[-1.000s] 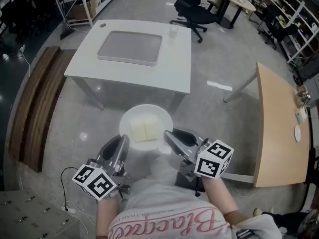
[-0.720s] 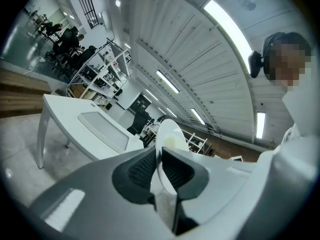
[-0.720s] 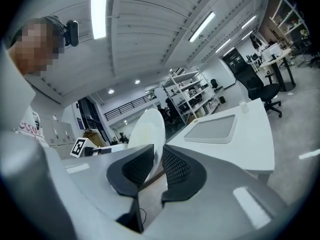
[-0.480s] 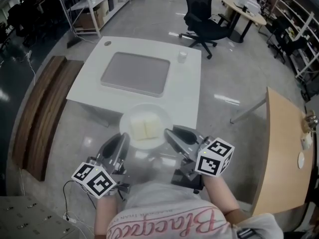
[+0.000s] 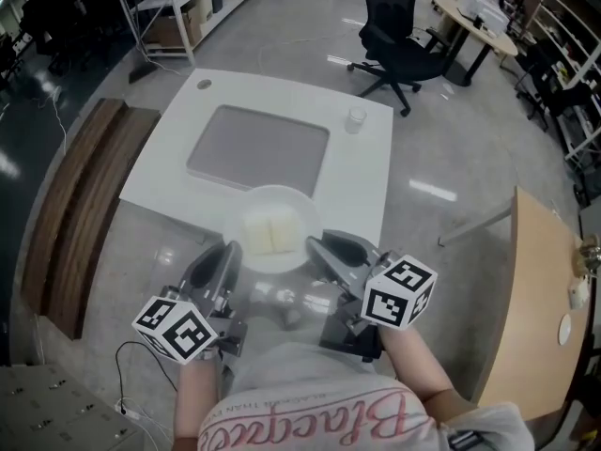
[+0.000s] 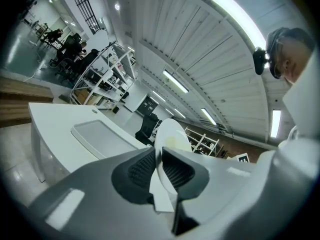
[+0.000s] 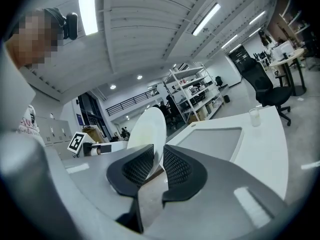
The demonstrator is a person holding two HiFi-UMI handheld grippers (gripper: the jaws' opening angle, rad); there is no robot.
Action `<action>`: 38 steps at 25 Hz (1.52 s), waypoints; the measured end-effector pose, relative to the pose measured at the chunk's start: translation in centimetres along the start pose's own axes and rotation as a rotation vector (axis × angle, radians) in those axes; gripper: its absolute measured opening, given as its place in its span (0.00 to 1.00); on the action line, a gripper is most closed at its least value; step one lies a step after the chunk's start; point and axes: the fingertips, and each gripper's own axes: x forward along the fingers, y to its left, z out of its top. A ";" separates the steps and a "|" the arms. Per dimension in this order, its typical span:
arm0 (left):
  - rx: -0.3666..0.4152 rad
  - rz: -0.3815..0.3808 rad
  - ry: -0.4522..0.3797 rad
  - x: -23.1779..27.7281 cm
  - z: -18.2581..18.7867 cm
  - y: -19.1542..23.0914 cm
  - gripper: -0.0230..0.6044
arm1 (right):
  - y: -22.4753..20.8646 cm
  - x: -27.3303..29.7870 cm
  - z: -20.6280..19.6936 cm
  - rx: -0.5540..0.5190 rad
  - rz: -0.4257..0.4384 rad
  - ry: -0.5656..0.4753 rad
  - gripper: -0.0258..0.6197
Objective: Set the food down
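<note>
Only the head view shows the pale food (image 5: 270, 234) on the white plate (image 5: 255, 201) over the table's (image 5: 164, 169) near edge, while each gripper view shows jaws clamped on its rim, the left gripper (image 5: 228, 250) on the left side and the right gripper (image 5: 317, 245) on the right.

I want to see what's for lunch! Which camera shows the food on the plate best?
The head view: it looks down onto the plate, so the pale yellow food shows whole. Both gripper views see the plate edge-on between their jaws, with barely a yellowish hint of food.
</note>
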 end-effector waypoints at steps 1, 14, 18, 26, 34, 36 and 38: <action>-0.003 0.005 0.009 0.4 0.0 0.4 0.10 | -0.4 0.4 0.0 -0.001 -0.006 0.009 0.13; -0.025 -0.021 0.143 9.9 2.2 9.2 0.11 | -8.7 8.9 0.7 0.060 -0.119 0.073 0.13; -0.037 -0.018 0.216 13.3 2.2 12.2 0.11 | -11.9 11.4 0.4 0.103 -0.168 0.108 0.13; -0.039 0.054 0.354 18.1 0.1 17.8 0.12 | -16.7 15.1 -1.8 0.203 -0.272 0.191 0.13; -0.049 0.141 0.515 20.4 -2.7 21.4 0.14 | -19.6 16.9 -4.8 0.292 -0.369 0.283 0.14; -0.030 0.155 0.541 20.8 -3.2 21.8 0.14 | -20.1 17.2 -5.4 0.272 -0.403 0.309 0.16; -0.006 0.174 0.569 21.1 -3.7 22.4 0.14 | -20.5 17.5 -6.0 0.257 -0.432 0.334 0.17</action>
